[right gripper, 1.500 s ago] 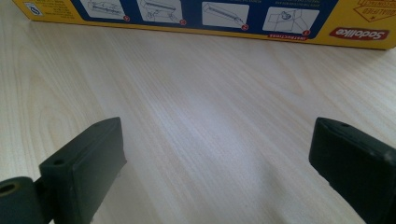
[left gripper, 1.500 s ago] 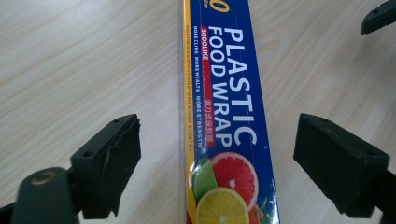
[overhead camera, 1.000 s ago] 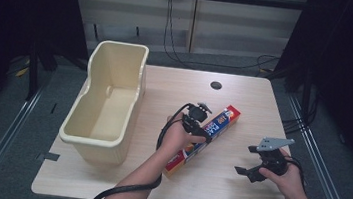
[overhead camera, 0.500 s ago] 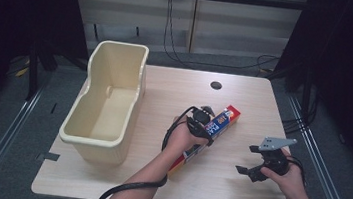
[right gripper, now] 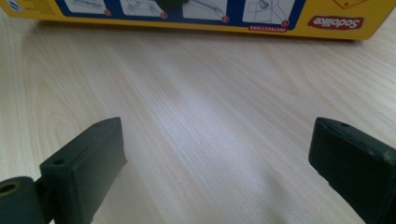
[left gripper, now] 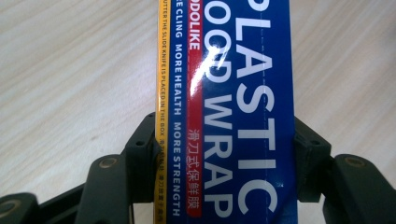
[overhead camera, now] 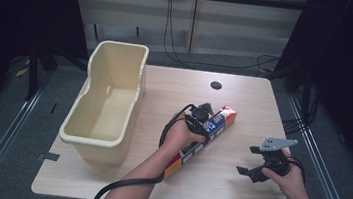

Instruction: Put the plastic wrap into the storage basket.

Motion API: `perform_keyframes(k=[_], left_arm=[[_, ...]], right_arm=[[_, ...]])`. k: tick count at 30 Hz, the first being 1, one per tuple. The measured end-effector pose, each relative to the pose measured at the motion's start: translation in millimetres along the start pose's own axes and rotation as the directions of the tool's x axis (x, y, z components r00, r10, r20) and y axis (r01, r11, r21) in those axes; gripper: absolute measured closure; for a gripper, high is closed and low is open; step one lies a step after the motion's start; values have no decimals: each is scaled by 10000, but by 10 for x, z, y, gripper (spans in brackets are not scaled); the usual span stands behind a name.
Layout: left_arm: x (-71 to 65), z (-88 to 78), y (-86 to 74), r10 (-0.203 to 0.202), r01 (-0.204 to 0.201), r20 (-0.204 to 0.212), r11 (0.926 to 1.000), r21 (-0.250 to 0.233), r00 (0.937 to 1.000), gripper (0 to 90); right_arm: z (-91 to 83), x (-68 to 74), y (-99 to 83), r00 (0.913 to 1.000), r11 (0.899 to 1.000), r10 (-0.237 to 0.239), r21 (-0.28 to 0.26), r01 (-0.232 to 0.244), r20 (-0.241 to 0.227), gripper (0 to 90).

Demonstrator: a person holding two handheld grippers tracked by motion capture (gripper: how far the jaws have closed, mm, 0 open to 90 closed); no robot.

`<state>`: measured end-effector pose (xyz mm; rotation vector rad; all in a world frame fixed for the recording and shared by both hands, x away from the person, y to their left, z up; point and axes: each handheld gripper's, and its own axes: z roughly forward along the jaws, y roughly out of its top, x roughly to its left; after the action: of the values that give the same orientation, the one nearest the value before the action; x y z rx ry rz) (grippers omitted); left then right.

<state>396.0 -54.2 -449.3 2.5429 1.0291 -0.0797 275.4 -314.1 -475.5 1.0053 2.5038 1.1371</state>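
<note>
The plastic wrap box [overhead camera: 204, 135] lies diagonally on the worktop [overhead camera: 244, 107], right of the cream bin [overhead camera: 109, 102]. Your left gripper [left gripper: 224, 154] has its 2 jaws closed on the box's sides. Your right gripper [right gripper: 217, 154] rests nearby, jaws wide apart, holding nothing.

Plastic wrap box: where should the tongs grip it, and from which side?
Grip the plastic wrap box across its narrow width near mid-length, coming down from above. It lies flat and long on the table, so only its two long side faces offer a span the jaws can close over. The left tongs already straddle it this way.
</note>
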Motion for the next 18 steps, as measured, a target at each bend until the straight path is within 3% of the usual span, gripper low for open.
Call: perform_keyframes(k=[2, 11, 18], left_arm=[[28, -100, -6, -6, 5, 65, 9997, 263, 10000, 404], [72, -375, 0, -363, 361, 149, 9993, 131, 9992, 403], [95, -553, 20, -393, 392, 56, 9989, 239, 9992, 403]], right_arm=[[0, 2, 0, 10000, 10000, 5, -34, -5, -46, 33], [4, 11, -7, 10000, 10000, 34, -55, -34, -73, 33], [21, 19, -4, 9999, 10000, -59, 18, 60, -127, 30]])
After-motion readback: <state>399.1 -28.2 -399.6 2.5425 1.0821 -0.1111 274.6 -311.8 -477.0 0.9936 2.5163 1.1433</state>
